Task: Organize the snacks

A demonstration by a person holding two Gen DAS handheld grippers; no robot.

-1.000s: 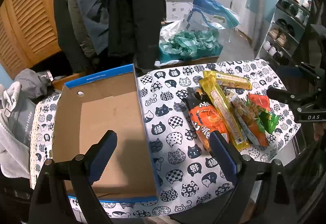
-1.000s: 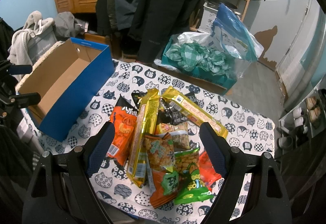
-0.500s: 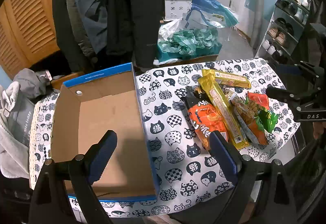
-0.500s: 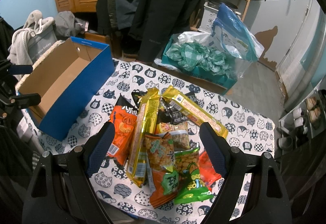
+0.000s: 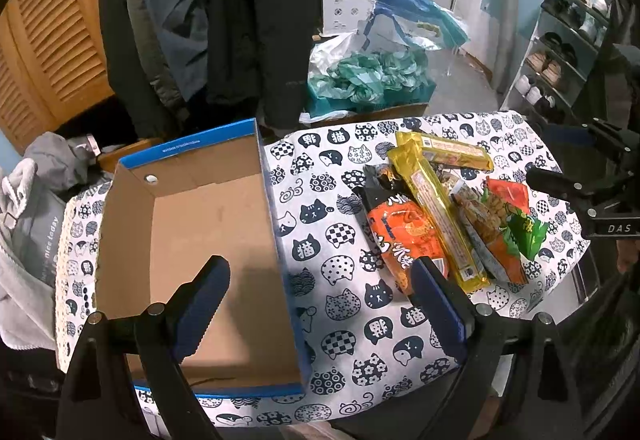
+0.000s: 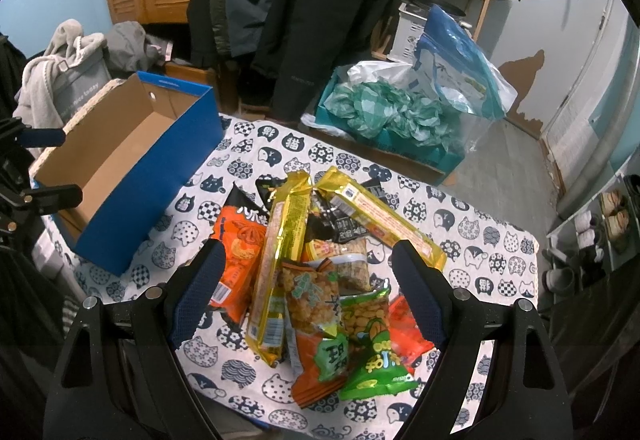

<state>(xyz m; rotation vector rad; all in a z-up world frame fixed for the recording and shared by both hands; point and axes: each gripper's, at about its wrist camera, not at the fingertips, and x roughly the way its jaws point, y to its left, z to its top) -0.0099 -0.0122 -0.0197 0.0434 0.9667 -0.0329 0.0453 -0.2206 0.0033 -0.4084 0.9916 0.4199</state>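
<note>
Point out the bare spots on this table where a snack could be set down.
The cardboard box is empty inside. A bare strip of cat-print cloth runs between the box's blue wall and the snack pile. More cloth is free beyond the pile, toward the far right corner. The pile itself is crowded, packets overlapping.

Home entryway, hanging coats (image 6: 304, 0), shoe rack (image 5: 560, 52)

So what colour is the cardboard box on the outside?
Blue box, plain brown inside; right wrist view shows it best.
</note>
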